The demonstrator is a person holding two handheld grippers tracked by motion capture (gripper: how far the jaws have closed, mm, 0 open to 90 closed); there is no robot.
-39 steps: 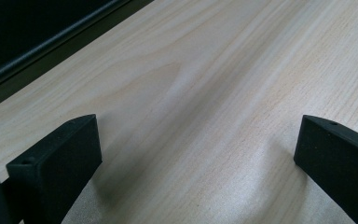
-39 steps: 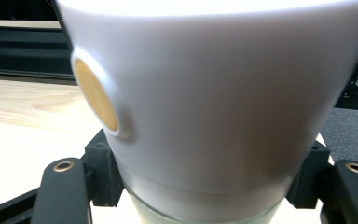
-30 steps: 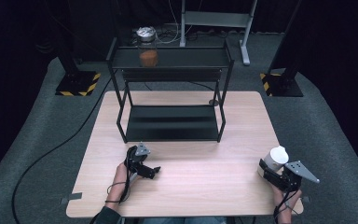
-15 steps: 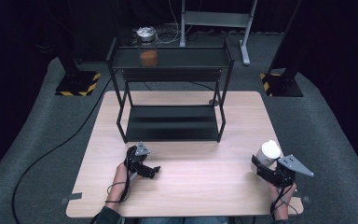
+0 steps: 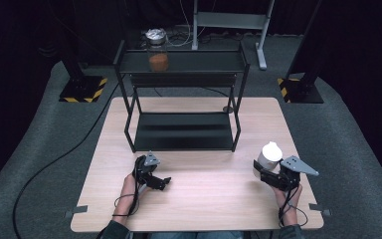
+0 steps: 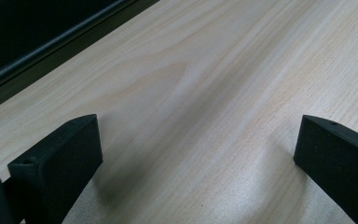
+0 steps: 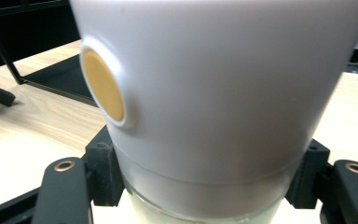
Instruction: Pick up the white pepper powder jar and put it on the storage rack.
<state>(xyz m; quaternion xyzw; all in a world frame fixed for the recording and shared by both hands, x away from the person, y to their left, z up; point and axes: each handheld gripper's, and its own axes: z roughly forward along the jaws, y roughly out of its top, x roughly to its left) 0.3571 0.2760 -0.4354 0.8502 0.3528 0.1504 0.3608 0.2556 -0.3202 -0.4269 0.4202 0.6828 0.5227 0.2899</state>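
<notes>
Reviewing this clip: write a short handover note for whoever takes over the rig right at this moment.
Right gripper: shut on the white container, held near the table's right front edge.
Left gripper: open, holding nothing, low over the table's front left.
Black shelf rack stands at the back; a jar of orange contents sits on its top shelf.
Done: container gripped.
Left: probably placing it, perhaps on the rack.

A black rack [image 5: 238, 107] on the table [image 5: 204, 199] carries a jar [image 5: 157, 56].
</notes>
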